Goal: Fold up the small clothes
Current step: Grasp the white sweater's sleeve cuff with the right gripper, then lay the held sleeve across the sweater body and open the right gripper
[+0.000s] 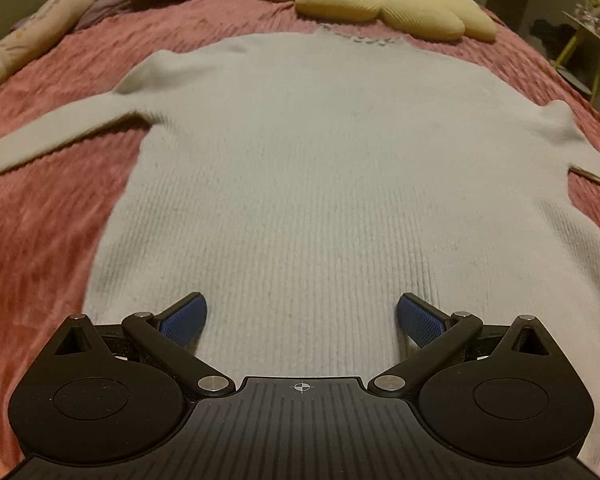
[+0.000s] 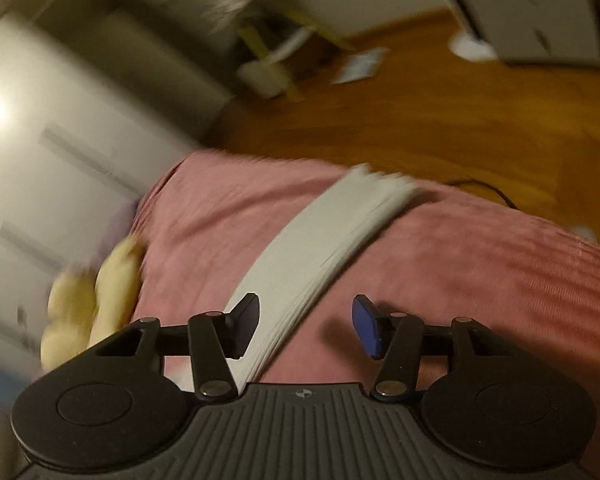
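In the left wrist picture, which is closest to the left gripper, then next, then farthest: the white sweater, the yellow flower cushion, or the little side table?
1. White sweater, right under the left gripper.
2. Yellow flower cushion, beyond the sweater's collar.
3. Side table, off the bed, far right.

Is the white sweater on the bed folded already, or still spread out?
Spread out. The white sweater lies flat on the pink bedspread, both sleeves out sideways; no fold shows.
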Tool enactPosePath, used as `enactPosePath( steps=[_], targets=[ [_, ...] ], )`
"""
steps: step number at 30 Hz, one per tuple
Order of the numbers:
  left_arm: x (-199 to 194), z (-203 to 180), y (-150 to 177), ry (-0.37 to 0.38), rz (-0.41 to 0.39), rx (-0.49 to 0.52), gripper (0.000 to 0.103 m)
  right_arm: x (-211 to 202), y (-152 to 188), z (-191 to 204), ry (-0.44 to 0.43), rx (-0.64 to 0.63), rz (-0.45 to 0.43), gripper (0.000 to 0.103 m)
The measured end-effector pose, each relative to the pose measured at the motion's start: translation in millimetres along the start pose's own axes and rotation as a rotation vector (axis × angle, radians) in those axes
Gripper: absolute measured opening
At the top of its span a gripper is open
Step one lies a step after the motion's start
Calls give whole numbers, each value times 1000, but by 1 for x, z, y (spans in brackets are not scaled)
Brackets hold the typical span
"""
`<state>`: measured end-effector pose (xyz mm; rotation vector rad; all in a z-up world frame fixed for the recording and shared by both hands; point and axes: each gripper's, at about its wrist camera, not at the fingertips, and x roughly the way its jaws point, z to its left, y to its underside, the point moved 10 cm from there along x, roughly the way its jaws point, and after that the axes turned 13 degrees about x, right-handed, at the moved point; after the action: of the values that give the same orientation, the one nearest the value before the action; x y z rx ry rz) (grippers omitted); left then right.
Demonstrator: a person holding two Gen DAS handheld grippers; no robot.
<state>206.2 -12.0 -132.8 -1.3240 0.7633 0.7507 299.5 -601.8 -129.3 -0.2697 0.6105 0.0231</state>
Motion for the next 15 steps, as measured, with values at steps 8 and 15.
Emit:
enactPosePath(
  steps=[8,15],
  targets=[
    [5,3,2,41,-7,-7,103,35,-31,-31,-55,224,-22,28],
    [6,2,2,45,-6,14,103,47,-31,-24,-6,175,-24,7]
  ],
)
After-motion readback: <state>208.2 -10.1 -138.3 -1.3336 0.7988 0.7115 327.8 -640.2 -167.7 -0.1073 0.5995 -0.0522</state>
